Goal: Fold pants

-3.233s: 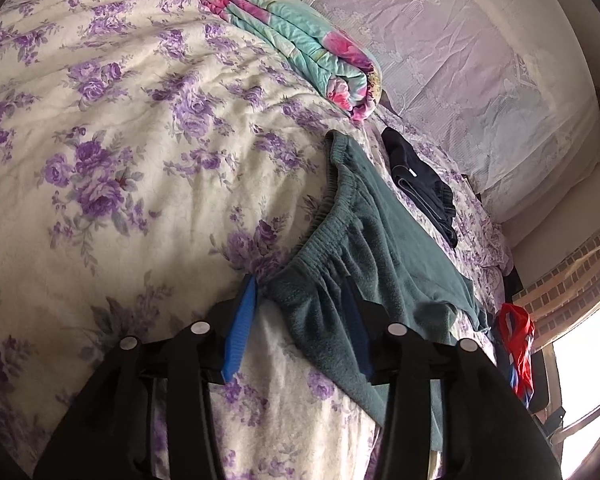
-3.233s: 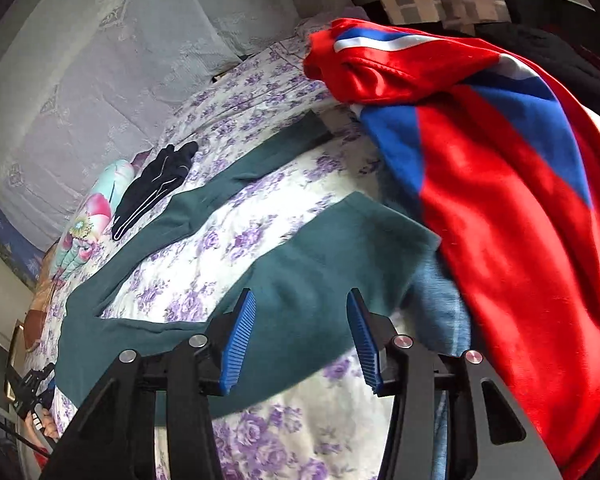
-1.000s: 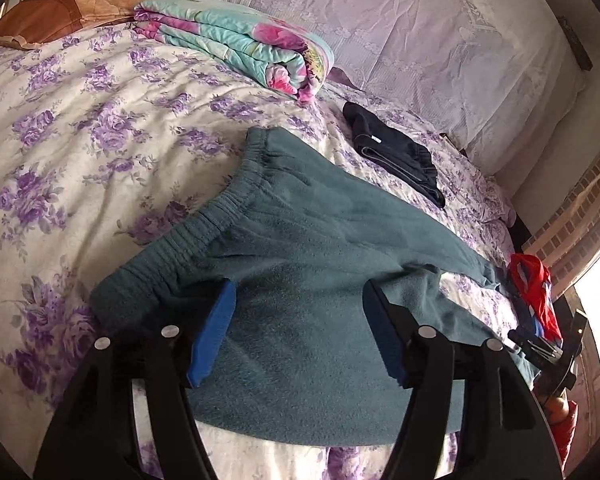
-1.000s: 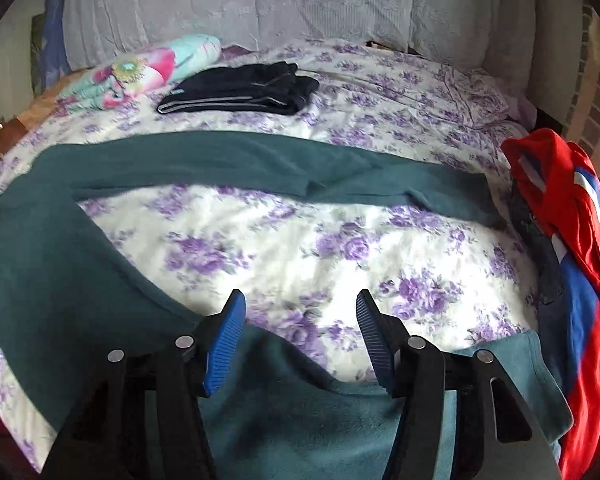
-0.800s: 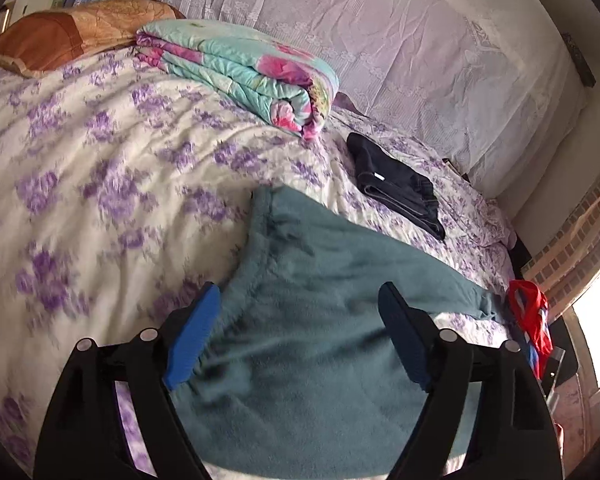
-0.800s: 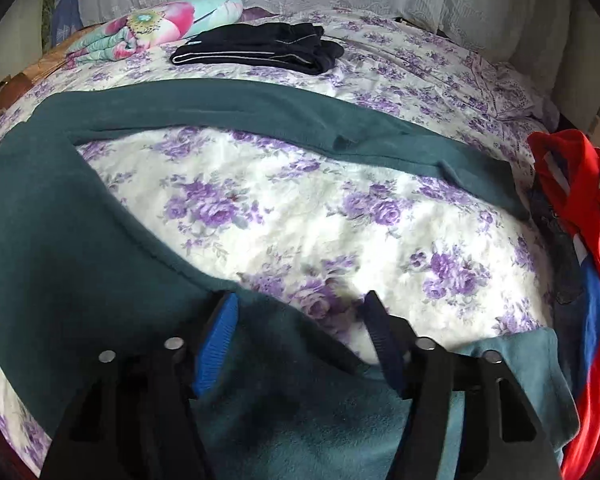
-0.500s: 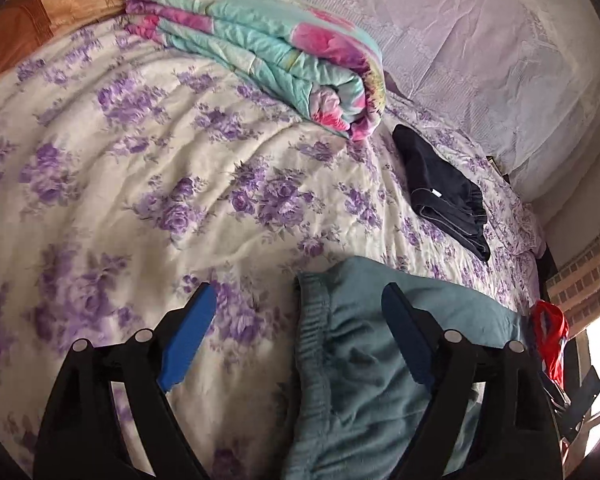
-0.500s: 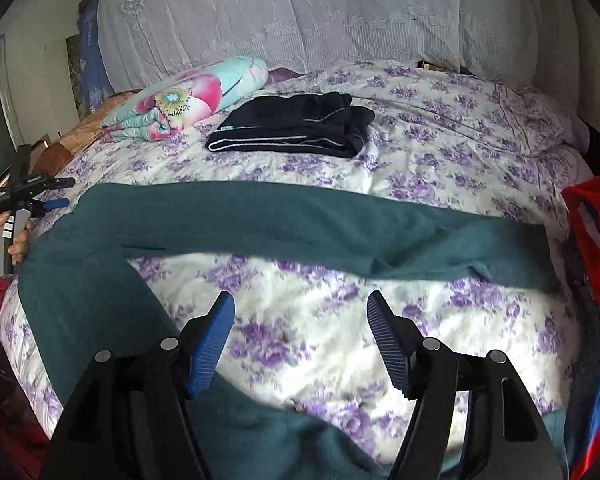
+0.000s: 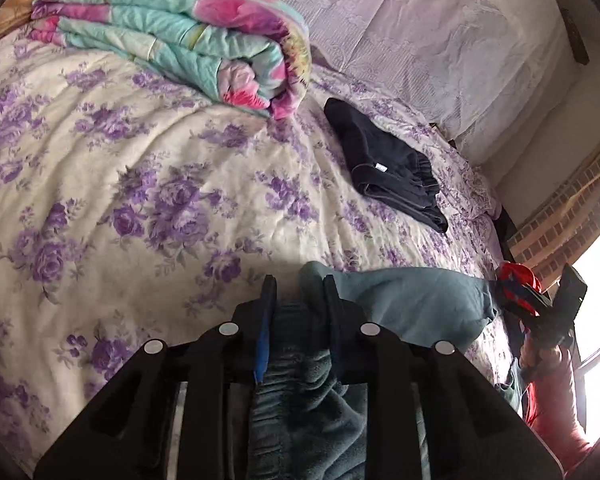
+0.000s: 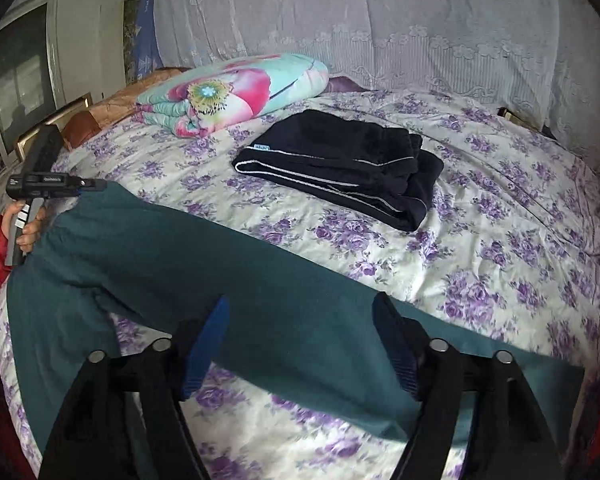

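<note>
The dark green pants [image 10: 180, 256] lie spread on the flowered bedspread [image 10: 500, 264], legs apart. In the left wrist view my left gripper [image 9: 298, 284] is closing, its pads pressing the gathered waistband [image 9: 300, 380] at the corner farthest from me. The right wrist view shows this left gripper [image 10: 88, 186] at the pants' upper left corner, held by a hand [image 10: 24, 228]. My right gripper [image 10: 300, 304] hovers over the far pant leg, jaws wide but closing a little; the leg lies below them and nothing is pinched.
A folded black garment [image 10: 340, 168] lies beyond the pants. A rolled floral quilt [image 9: 180, 40] sits near the lace-covered headboard [image 10: 380, 20]. A red and blue garment [image 9: 516, 284] lies at the bed's right end, beside the window.
My left gripper slid along the waistband to its far corner and closed on it. My right gripper left the near pant leg and moved over the far one.
</note>
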Available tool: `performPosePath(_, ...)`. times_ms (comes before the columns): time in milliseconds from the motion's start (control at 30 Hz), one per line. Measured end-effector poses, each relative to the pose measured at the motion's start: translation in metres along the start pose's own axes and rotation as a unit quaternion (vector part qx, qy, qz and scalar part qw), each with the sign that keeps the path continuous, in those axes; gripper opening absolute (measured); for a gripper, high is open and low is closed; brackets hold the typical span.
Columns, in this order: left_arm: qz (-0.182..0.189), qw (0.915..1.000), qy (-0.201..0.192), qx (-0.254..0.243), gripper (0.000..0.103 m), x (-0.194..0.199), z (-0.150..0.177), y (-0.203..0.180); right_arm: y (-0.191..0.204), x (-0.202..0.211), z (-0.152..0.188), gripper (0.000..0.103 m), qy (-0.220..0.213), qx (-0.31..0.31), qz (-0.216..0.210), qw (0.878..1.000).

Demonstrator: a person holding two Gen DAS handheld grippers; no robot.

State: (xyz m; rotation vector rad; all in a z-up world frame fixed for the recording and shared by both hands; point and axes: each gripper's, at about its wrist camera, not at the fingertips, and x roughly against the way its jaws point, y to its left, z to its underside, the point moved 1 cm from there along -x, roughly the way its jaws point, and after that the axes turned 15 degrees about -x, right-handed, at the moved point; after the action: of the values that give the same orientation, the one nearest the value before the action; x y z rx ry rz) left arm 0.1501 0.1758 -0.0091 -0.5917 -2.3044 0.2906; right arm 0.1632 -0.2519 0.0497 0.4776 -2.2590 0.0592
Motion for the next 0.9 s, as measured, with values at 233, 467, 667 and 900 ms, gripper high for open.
performPosePath(233, -0.010, 0.9997, -0.004, 0.021, 0.022, -0.002, -0.003, 0.012, -0.015, -0.075, -0.019, 0.058, 0.056, 0.091, 0.016, 0.994)
performPosePath(467, -0.008, 0.9995, -0.004, 0.032, 0.022, -0.003, -0.001, 0.018, -0.015, -0.089, -0.009, 0.006, 0.077, 0.069, 0.002, 0.995)
performPosePath(667, 0.004, 0.9980, -0.060, 0.020, 0.022, 0.032, -0.003, 0.000, 0.010, -0.013, 0.005, 0.006, -0.007, 0.047, 0.016, 0.999)
performPosePath(900, 0.023, 0.9934, -0.112, 0.006, 0.022, 0.106, 0.048, -0.035, 0.049, 0.103, 0.079, 0.006, -0.081, 0.041, 0.004, 0.996)
